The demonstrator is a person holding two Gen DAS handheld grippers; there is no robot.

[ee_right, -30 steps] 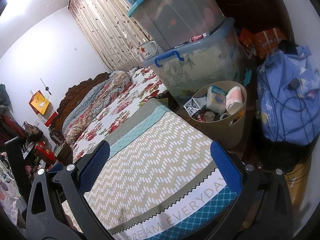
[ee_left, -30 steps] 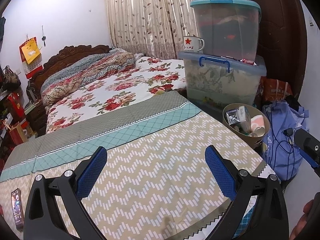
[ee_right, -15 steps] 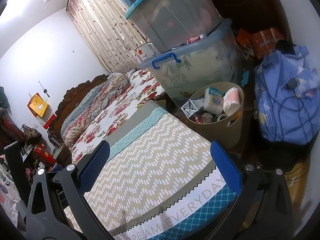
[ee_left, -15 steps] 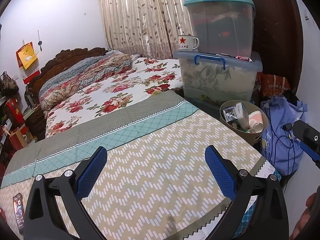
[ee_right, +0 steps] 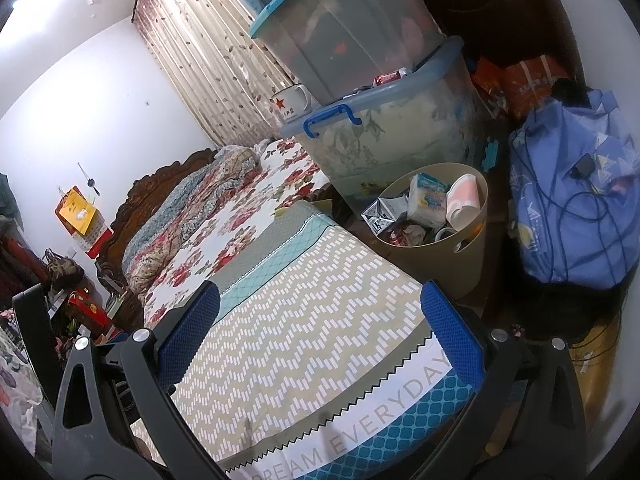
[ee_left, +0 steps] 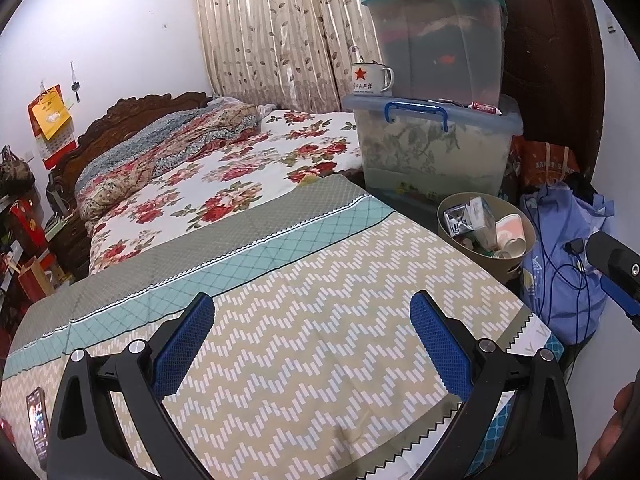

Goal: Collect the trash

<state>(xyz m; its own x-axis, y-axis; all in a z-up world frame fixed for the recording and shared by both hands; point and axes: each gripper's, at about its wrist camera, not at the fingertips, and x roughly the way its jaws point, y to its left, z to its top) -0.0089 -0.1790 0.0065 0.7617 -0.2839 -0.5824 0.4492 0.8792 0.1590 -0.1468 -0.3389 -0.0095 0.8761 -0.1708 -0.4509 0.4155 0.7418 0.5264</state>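
A tan round waste bin [ee_left: 516,258] [ee_right: 468,258] stands on the floor past the far right corner of the bed. It holds several pieces of trash: paper cups, a tissue pack [ee_right: 428,200] and cartons. My left gripper [ee_left: 314,344] is open and empty above the zigzag-patterned bedcover [ee_left: 320,360]. My right gripper [ee_right: 320,338] is open and empty above the same cover [ee_right: 300,348], near its blue hem. The right gripper's body shows at the right edge of the left wrist view [ee_left: 616,268].
Stacked clear storage boxes [ee_left: 436,140] with a star mug [ee_left: 370,78] stand behind the bin. A blue bag with cables [ee_right: 576,216] lies right of it. A phone [ee_left: 38,426] lies on the cover at left. Floral bedding [ee_left: 224,176] and a wooden headboard lie farther back.
Both grippers have drawn back and risen slightly, so the bin and boxes look a little farther. Both stay open and empty.
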